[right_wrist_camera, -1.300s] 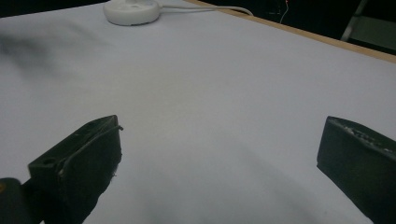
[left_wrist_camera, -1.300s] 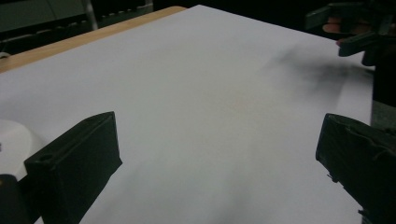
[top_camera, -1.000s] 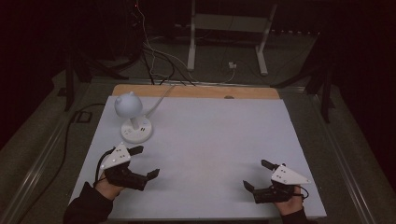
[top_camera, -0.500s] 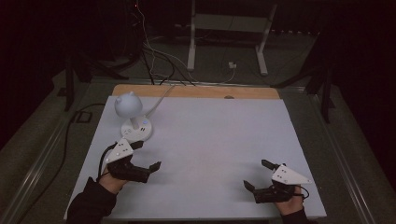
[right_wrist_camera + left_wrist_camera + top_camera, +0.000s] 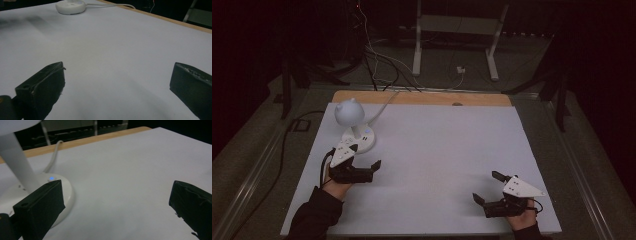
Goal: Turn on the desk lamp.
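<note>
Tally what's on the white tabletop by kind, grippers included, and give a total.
Desk lamp, white, with a round base and a blue indicator light: 1
Lamp cable, white: 1
Handheld grippers, black jaws open: 2, namely the left gripper and the right gripper
Total: 4

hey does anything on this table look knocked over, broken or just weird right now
Nothing stands out. The white lamp stands upright on its round base near the table's far left, cord trailing off the back edge. The left gripper and right gripper are open and empty.
</note>
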Action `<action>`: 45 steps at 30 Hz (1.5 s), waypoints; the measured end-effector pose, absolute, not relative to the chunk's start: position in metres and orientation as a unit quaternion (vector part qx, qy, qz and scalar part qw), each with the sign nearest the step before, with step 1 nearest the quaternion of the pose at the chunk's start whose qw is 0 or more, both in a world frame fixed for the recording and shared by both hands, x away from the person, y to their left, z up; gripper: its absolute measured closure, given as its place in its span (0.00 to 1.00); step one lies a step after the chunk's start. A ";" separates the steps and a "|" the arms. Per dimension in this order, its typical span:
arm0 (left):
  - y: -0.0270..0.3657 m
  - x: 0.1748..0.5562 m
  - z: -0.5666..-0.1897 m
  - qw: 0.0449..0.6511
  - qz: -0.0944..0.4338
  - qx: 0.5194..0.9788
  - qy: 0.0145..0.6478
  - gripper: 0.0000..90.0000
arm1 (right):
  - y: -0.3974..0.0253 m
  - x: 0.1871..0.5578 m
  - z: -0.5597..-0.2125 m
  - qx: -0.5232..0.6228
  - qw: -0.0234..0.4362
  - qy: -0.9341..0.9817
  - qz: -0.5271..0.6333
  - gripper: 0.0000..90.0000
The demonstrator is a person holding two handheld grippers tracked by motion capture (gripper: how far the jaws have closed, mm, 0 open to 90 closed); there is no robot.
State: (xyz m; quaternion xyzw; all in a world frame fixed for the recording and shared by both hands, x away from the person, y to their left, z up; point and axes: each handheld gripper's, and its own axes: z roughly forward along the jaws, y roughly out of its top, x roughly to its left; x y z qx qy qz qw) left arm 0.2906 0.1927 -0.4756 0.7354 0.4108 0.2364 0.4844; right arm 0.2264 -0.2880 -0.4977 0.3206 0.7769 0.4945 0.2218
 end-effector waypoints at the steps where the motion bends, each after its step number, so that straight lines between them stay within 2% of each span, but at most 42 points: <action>1: 0.192 0.291 -0.476 0.480 0.246 0.733 0.414 0.00 | -0.288 0.226 -0.498 0.320 0.222 0.777 0.495 0.00; 16: 0.195 0.311 -0.485 0.465 0.281 0.691 0.477 0.00 | -0.288 0.226 -0.497 0.319 0.221 0.777 0.495 0.00; 20: 0.195 0.314 -0.485 0.453 0.307 0.681 0.487 0.00 | -0.288 0.226 -0.497 0.319 0.222 0.776 0.497 0.00; 26: 0.196 0.320 -0.483 0.463 0.299 0.663 0.506 0.00 | -0.289 0.226 -0.497 0.319 0.221 0.776 0.497 0.00; 45: 0.184 0.335 -0.487 0.377 0.338 0.650 0.566 0.02 | -0.288 0.227 -0.498 0.319 0.219 0.778 0.496 0.00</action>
